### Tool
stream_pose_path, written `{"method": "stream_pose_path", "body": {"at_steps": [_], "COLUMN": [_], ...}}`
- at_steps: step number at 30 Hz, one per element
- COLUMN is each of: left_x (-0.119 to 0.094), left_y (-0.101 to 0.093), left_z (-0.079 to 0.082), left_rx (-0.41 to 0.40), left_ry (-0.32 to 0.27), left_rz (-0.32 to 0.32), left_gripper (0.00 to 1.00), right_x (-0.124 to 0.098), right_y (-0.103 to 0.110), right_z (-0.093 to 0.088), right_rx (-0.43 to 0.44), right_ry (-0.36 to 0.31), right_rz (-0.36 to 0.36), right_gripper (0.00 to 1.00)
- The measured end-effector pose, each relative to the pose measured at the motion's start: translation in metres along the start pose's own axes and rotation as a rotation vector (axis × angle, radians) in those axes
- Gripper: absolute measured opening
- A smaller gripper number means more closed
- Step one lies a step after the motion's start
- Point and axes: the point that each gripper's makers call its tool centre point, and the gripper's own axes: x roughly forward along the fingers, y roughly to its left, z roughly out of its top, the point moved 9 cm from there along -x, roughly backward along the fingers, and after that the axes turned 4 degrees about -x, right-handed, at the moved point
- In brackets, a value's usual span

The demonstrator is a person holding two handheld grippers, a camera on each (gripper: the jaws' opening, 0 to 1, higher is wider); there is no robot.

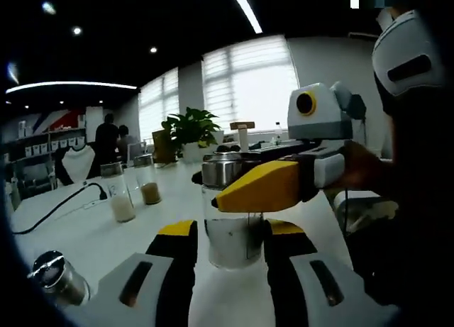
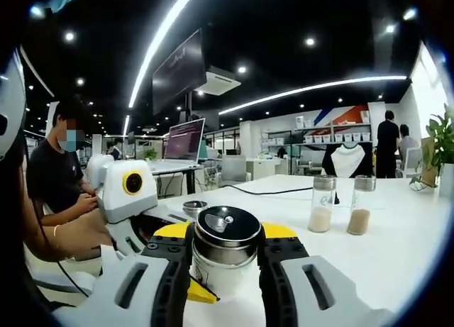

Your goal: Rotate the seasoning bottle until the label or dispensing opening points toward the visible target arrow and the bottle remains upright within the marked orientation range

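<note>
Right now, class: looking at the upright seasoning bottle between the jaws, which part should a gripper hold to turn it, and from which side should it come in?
Grip the seasoning bottle by its clear glass body, below the metal cap, coming in level from the side. It stands upright on the white table, and its straight round wall probably suits two jaws. The left gripper flanks the body; the right gripper sits near the cap.

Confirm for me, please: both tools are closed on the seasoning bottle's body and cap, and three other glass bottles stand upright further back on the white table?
Not quite: two bottles stand upright further back, not three, as the right gripper view shows. The rest holds: the left tool grips the seasoning bottle at its body, the right tool at its cap, on the white table.
</note>
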Motion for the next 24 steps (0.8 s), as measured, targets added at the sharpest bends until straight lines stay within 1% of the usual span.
{"method": "stream_pose_path", "body": {"at_steps": [2,3,4,5,6,10,12,14,15,18,20,21,22,24], "left_x": [-0.003,-0.006,-0.007,-0.010,-0.014,-0.027,-0.036,-0.040,-0.045,-0.053,-0.056,-0.058,-0.059,-0.061], "left_y": [-0.001,0.000,0.000,0.000,0.000,-0.001,0.000,-0.002,-0.002,-0.003,-0.006,-0.007,-0.008,-0.011], "left_z": [-0.002,-0.003,-0.003,-0.004,-0.005,-0.009,-0.011,-0.013,-0.016,-0.019,-0.022,-0.023,-0.024,-0.025], "left_rx": [-0.001,0.018,0.023,0.019,0.005,-0.048,-0.071,-0.079,-0.103,-0.150,-0.147,-0.133,-0.127,-0.130], "left_ry": [0.016,0.034,0.038,0.043,0.038,0.039,0.020,0.021,0.017,0.005,0.024,0.048,0.059,0.066], "left_rz": [0.038,0.067,0.077,0.101,0.123,0.163,0.249,0.259,0.281,0.301,0.305,0.311,0.319,0.348], "left_gripper": [0.39,0.39,0.39,0.39,0.39,0.42,0.45,0.49,0.50,0.56,0.60,0.62,0.65,0.69], "right_x": [0.002,0.004,0.005,0.007,0.009,0.018,0.023,0.028,0.031,0.038,0.042,0.044,0.046,0.050], "right_y": [-0.001,-0.002,-0.002,-0.002,-0.003,-0.005,-0.005,-0.005,-0.004,-0.002,-0.001,-0.001,0.000,0.001], "right_z": [-0.001,-0.001,-0.001,-0.001,-0.001,-0.001,-0.001,-0.002,-0.003,-0.004,-0.005,-0.005,-0.005,-0.005], "right_rx": [0.004,0.001,-0.001,-0.005,-0.009,-0.019,-0.024,-0.024,-0.026,-0.031,-0.031,-0.031,-0.032,-0.039], "right_ry": [-0.002,-0.002,-0.001,0.000,-0.001,-0.001,-0.001,0.000,0.000,0.006,0.005,0.004,0.004,0.005], "right_rz": [-0.004,-0.005,-0.006,-0.007,-0.006,-0.001,0.004,0.010,0.014,0.032,0.041,0.046,0.049,0.055], "right_gripper": [0.33,0.33,0.33,0.33,0.33,0.33,0.33,0.33,0.33,0.33,0.33,0.33,0.33,0.33]}}
